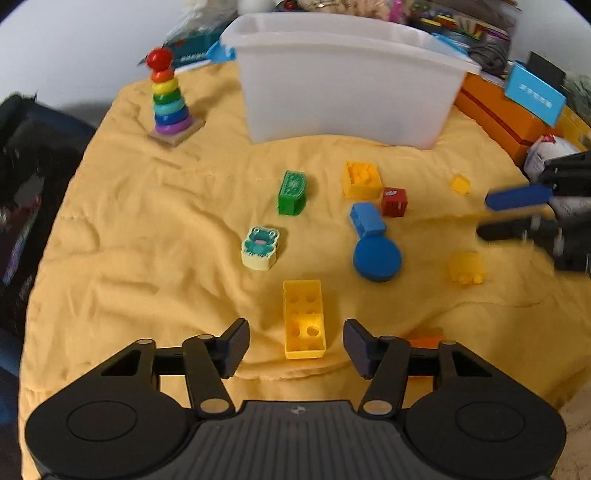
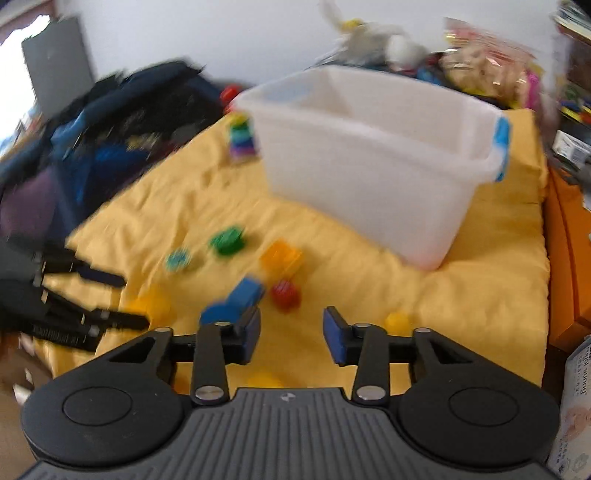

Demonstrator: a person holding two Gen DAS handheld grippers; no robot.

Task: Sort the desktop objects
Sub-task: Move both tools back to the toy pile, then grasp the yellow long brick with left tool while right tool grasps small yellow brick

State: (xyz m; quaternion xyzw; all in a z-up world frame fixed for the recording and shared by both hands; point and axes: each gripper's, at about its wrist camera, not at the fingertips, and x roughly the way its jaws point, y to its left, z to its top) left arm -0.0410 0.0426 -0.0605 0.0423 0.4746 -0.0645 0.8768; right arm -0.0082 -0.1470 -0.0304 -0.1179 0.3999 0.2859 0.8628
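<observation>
Yellow cloth (image 1: 147,221) is carrying loose toys before the white bin (image 1: 347,92); we are lowering our spread left gripper (image 1: 295,343) astride the yellow brick (image 1: 303,319) (right gripper (image 2: 291,334) spread, empty) for binning.

Smeared by motion in the right wrist view — green block (image 2: 227,240), red cube (image 2: 285,294), ring stacker (image 2: 242,138) half behind the white bin (image 2: 369,184). Far clutter (image 1: 461,26) unreadable, cut by the top edge.

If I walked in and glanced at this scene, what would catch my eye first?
Probably the big white plastic bin standing at the back of the yellow cloth. Next, the rainbow ring tower standing upright to its left, and the bright toy blocks scattered in front, such as the long yellow block lying just ahead of the left gripper.
</observation>
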